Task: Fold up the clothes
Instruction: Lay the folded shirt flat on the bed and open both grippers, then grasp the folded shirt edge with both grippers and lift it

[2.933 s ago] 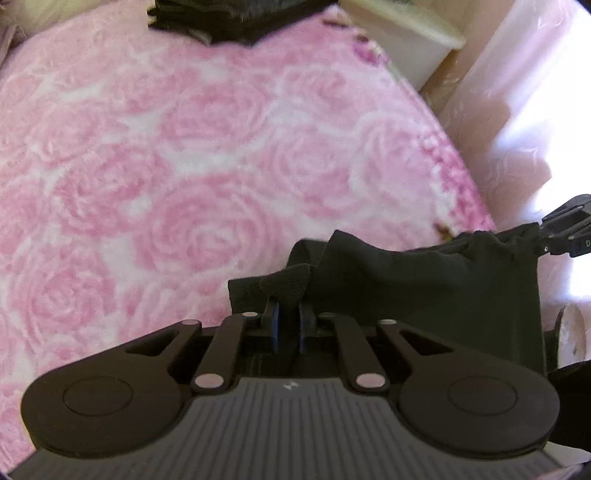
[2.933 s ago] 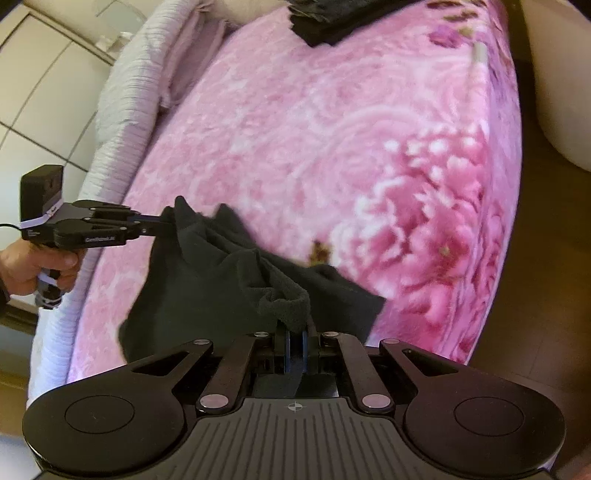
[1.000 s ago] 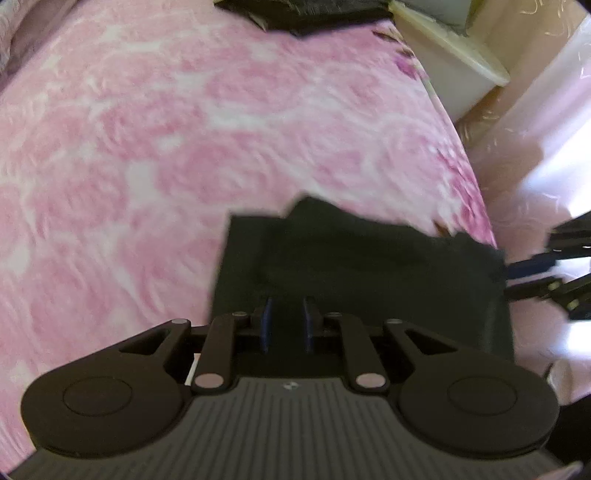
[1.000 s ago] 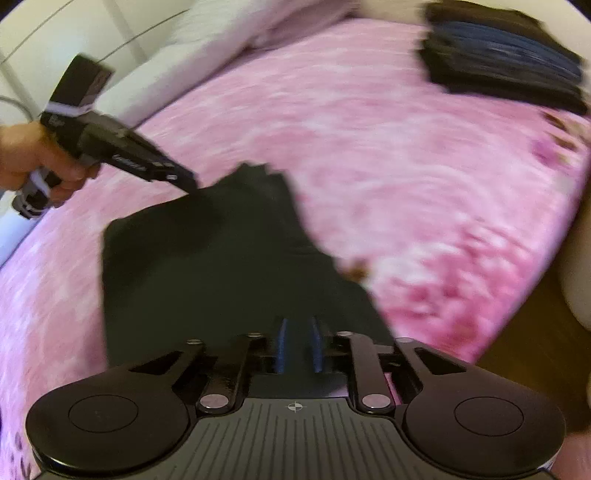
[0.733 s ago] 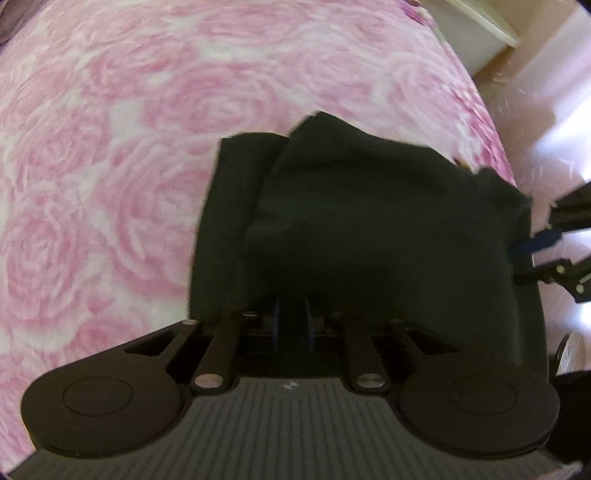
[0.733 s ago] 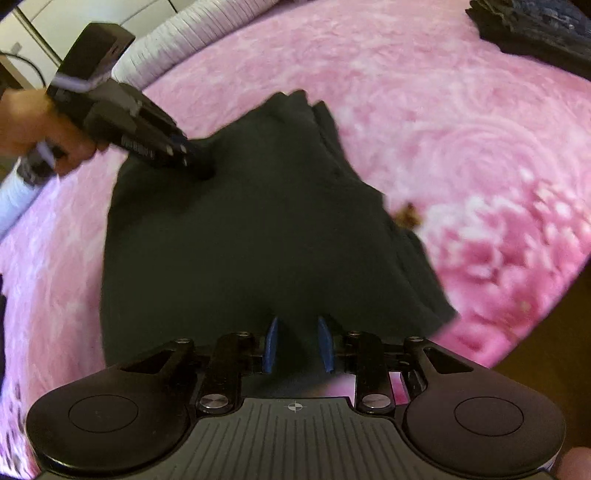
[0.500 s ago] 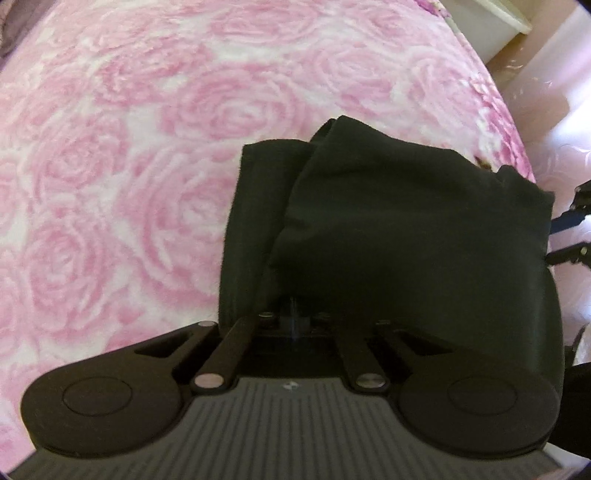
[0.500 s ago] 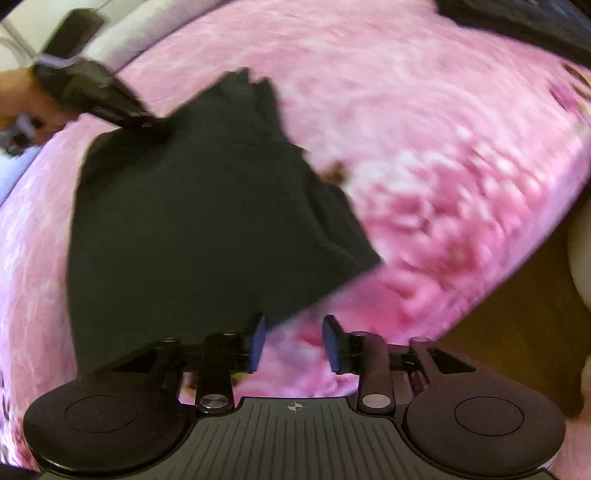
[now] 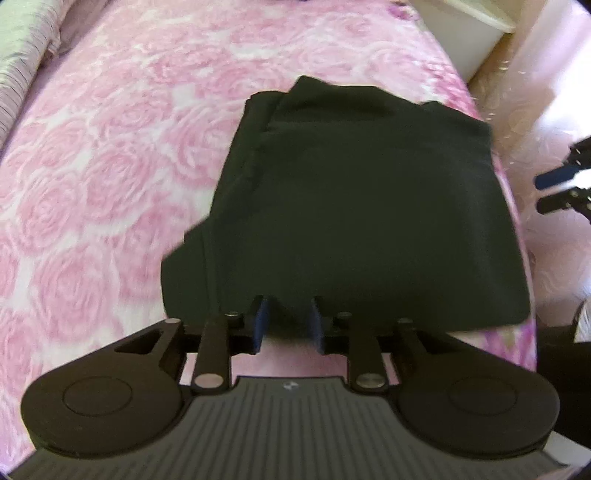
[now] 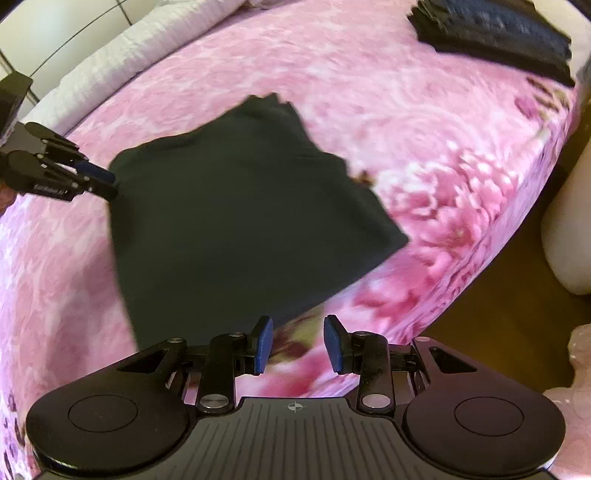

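since a second ago both grippers have let go of the black garment [image 9: 354, 206] and drawn back off its near edge, and the cloth that was hanging between them now lies folded flat on the pink rose-patterned blanket [image 9: 110, 155].

left gripper [image 9: 288, 321]: its jaws are opening, blue pads apart, with the near hem of the garment just past the fingertips and nothing pressed between the pads. from the right wrist view the same gripper [image 10: 98, 181] sits at the far left corner of the cloth, its tips at the fabric's edge; whether they touch it cannot be told.

right gripper [image 10: 298, 345]: jaws apart, only blanket showing between the pads, and the garment's near corner just beside the left pad. in the left wrist view its fingertips [image 9: 554, 177] show at the right edge of the picture, clear of the cloth.

the garment makes a rough rectangle near the bed's edge, with a narrower layer sticking out along its left side in the left wrist view.

a stack of dark folded clothes [image 10: 495, 33] lies at the far end of the blanket, well apart from the garment. a white cabinet [image 9: 465, 33] stands past the bed's far corner; no bin or basket shows, and what the cabinet holds cannot be seen. a pale striped cushion [image 9: 22, 62] runs along the left side of the bed.
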Available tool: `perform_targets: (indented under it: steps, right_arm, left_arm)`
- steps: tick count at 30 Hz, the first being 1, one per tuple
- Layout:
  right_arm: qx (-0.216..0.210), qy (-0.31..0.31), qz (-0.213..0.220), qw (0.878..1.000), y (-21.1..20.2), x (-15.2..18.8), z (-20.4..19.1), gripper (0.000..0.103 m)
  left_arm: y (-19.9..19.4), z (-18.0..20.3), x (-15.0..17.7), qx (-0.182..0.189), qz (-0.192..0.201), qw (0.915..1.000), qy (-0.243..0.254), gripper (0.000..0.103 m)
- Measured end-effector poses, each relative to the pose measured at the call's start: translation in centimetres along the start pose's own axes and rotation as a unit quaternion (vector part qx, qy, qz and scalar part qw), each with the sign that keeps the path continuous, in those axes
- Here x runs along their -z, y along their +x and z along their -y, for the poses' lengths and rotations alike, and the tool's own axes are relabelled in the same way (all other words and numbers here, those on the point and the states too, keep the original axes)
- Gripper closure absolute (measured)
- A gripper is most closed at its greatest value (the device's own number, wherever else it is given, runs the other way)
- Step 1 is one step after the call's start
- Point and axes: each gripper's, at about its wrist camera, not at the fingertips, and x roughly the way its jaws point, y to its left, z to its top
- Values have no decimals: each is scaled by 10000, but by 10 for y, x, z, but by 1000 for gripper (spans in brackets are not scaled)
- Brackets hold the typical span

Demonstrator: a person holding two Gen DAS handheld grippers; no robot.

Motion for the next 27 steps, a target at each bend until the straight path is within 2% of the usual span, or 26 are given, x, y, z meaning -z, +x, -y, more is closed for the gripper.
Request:
perform_targets:
  steps: [6,11,16,27]
  right_arm:
    - [484,-319,-216,9981,-26,5,-62,64]
    - [745,-537,-251,9955,-46,14,-99,62]
    - [806,-622,-309,9943,-54,22,-122,62]
    - [819,-405,-394,9950,-46,32,-138,61]
  left_arm:
    - [-50,19,36,-56,382,9988,297,76]
    - [-77,33,56,70,616,9975,328,73]
    - [-89,47,74,155,594,9966,551,71]
    - [-88,55,95,166,363,9912,1260,66]
